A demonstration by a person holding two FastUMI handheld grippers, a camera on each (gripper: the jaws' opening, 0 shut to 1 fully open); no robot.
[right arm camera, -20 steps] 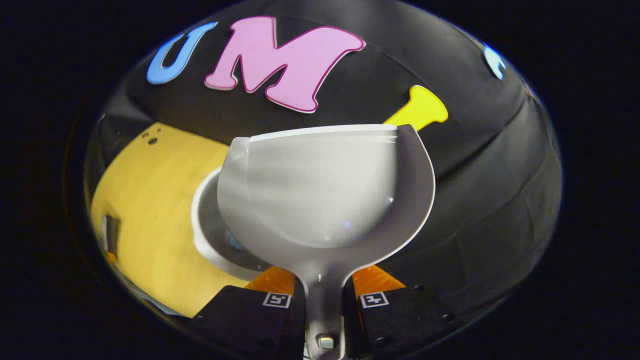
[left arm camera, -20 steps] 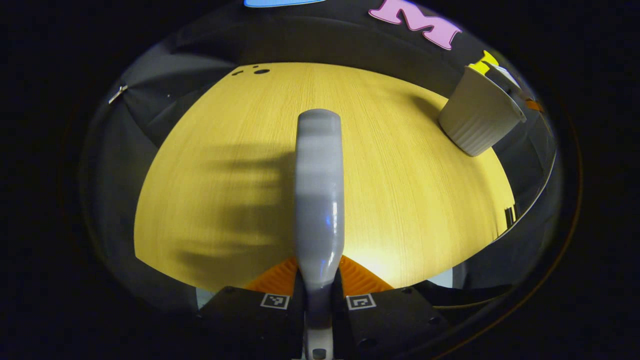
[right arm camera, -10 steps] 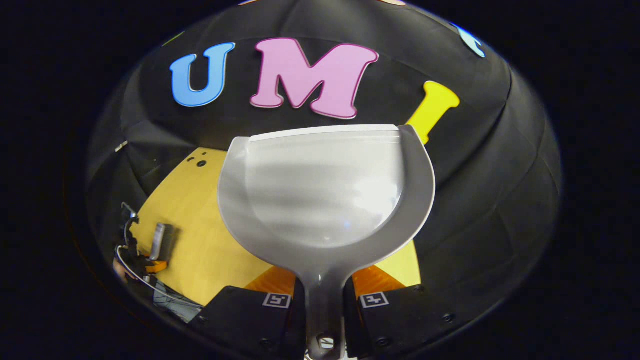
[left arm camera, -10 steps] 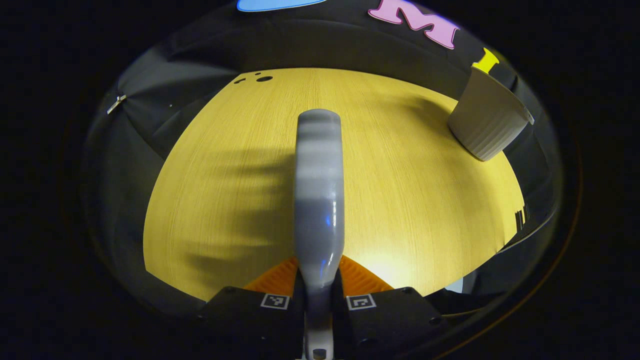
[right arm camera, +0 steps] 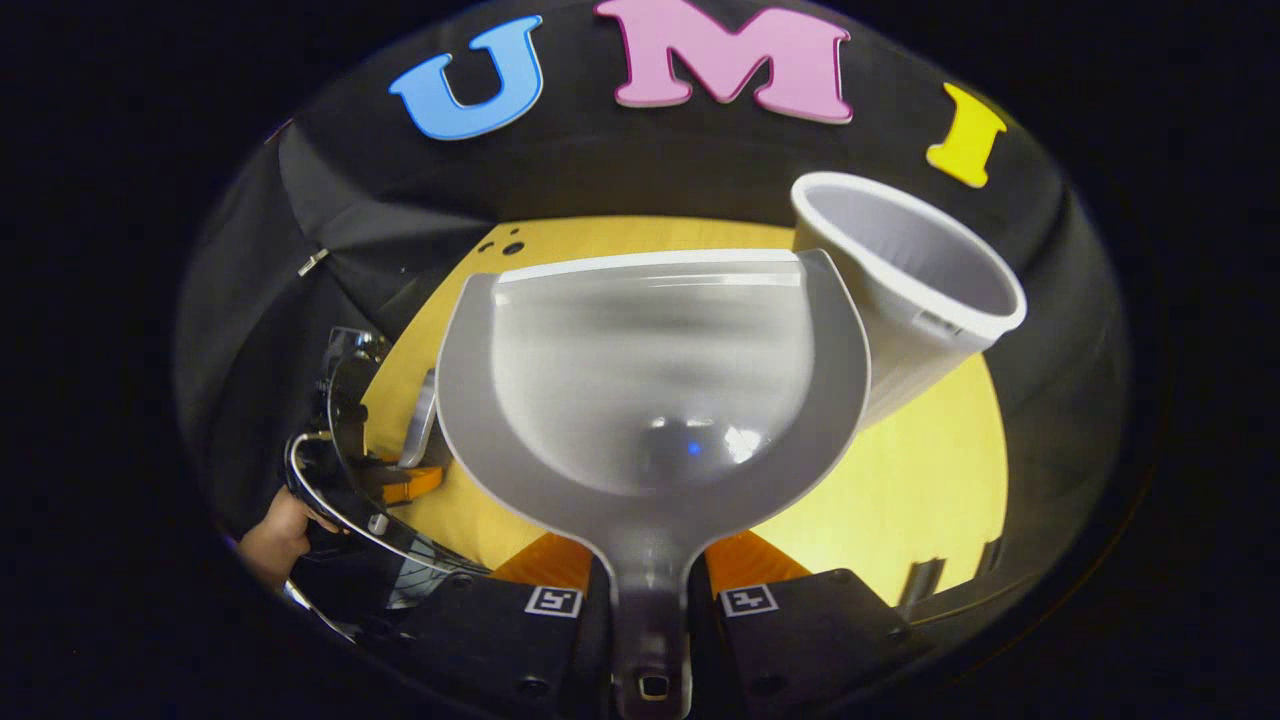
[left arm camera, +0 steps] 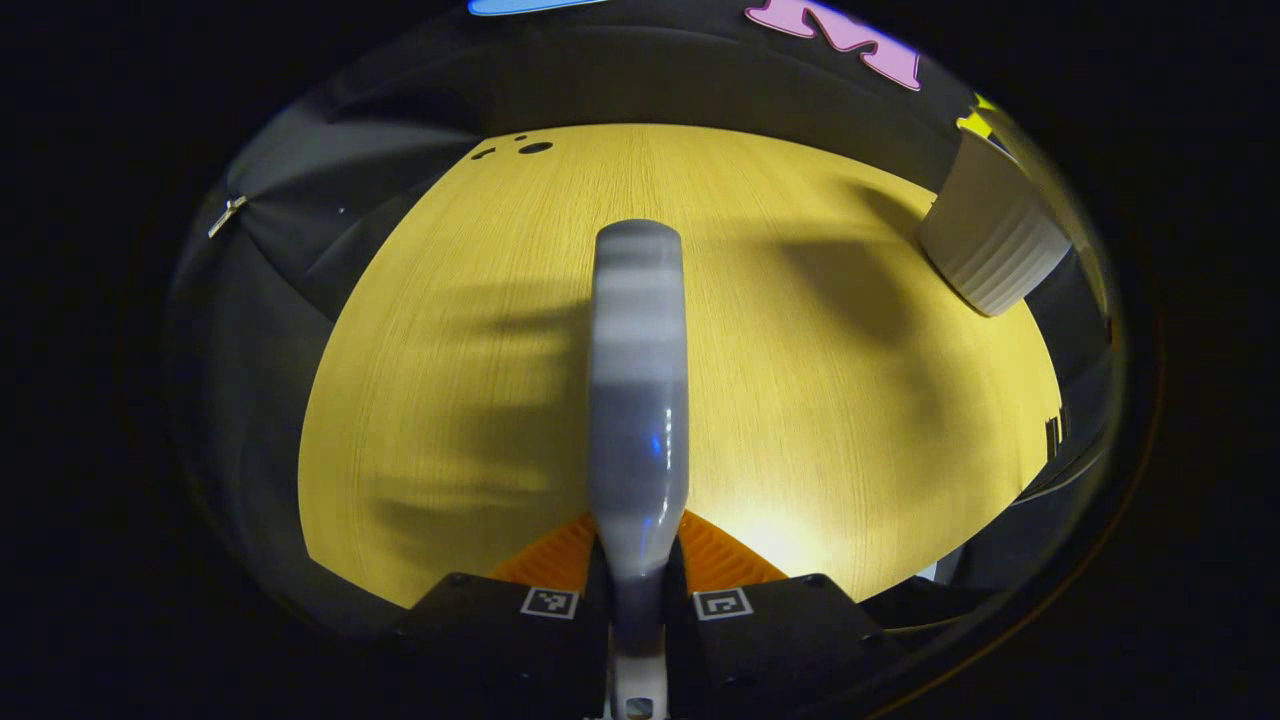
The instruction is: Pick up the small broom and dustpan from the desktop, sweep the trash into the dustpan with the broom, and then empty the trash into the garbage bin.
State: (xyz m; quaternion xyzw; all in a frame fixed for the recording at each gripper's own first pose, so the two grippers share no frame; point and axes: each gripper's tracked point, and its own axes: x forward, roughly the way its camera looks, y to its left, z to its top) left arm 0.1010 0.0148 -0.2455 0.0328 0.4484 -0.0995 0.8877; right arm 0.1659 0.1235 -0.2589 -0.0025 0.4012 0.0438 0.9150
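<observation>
Right gripper view, Operator A: State the grip.

Operator B: The right gripper has both fingers closed on the narrow handle of the grey, glossy plastic dustpan. The pan looks empty and is held above the yellow wooden desktop, just beside the white ribbed plastic garbage bin.

Operator A: And the broom?

Operator B: In the left gripper view, the left gripper is clamped on the small grey plastic broom at its handle, above the desktop.

Operator A: Handling?

Operator B: Both appear light, rigid and smooth. Grip them at the handles; slippage is possible.
</observation>
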